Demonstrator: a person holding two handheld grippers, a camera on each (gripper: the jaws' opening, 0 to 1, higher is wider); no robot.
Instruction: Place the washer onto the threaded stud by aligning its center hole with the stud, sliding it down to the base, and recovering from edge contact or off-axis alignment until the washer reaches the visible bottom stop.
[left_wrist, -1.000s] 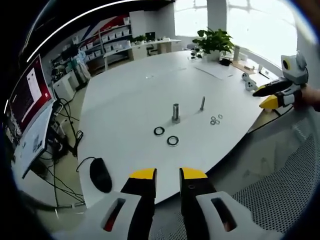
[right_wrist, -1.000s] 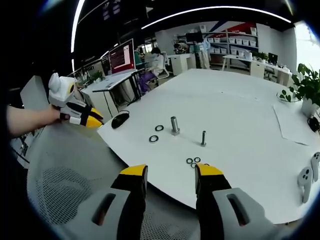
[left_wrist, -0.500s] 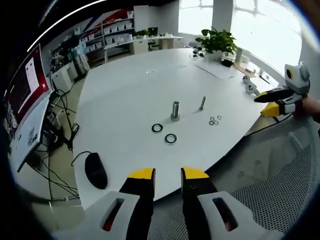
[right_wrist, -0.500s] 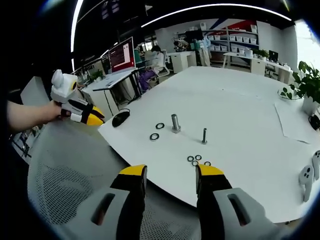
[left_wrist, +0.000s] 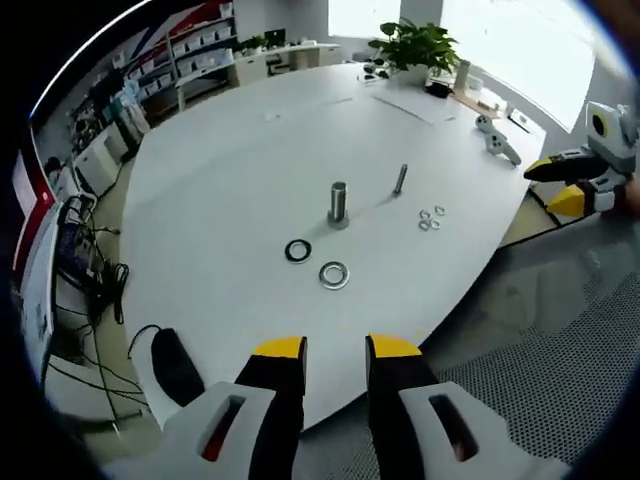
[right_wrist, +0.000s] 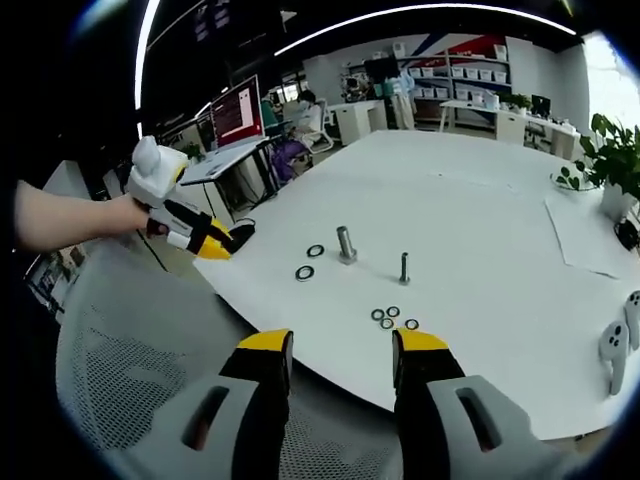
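Note:
On the white table (left_wrist: 230, 170) stand a thick threaded stud (left_wrist: 338, 204) and a thinner stud (left_wrist: 400, 179). Near the thick stud lie a dark washer (left_wrist: 297, 250) and a silvery washer (left_wrist: 333, 274). Several small washers (left_wrist: 429, 218) lie by the thin stud. My left gripper (left_wrist: 334, 352) hangs open over the table's near edge, holding nothing. The right gripper view has the thick stud (right_wrist: 345, 244), thin stud (right_wrist: 404, 268), two large washers (right_wrist: 306, 271) and small washers (right_wrist: 390, 318). My right gripper (right_wrist: 339, 347) is open and empty, off the table edge. The left gripper (right_wrist: 208, 240) enters from the left.
A black mouse (left_wrist: 176, 366) lies on the table's near left corner. A mesh chair (right_wrist: 130, 370) sits below both grippers. A potted plant (left_wrist: 412, 45), papers and a white controller (left_wrist: 498, 146) are at the far side. Desks, shelves and a monitor (right_wrist: 238, 112) stand beyond.
The left gripper has moved forward toward the table, so the studs and washers sit nearer and lower in its view. In the right gripper view it has come further right, to the table corner.

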